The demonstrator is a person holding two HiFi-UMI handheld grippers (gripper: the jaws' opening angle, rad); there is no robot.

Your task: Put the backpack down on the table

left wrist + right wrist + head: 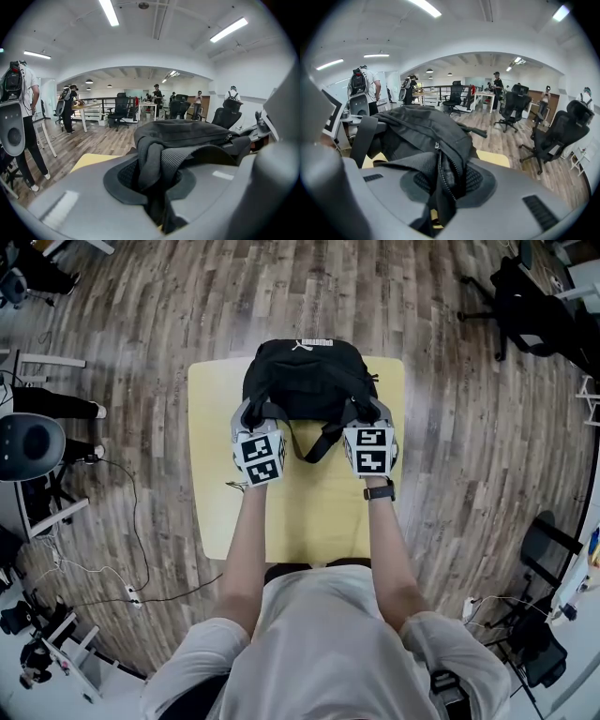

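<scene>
A black backpack (304, 379) hangs over the far half of the yellow table (211, 512), held from both sides. My left gripper (264, 414) is shut on the backpack's left edge, where folded black fabric (157, 164) is pinched between its jaws. At the other side my right gripper (364, 412) is shut on the zippered edge (443, 176). A loose strap (322, 442) dangles between the two grippers. Whether the backpack's bottom touches the table is hidden from all views.
Wooden floor surrounds the small table. Office chairs stand at the far right (525, 306) and near right (544, 549). Cables and a power strip (131, 594) lie on the floor to the left. Several people stand among distant desks (70, 110).
</scene>
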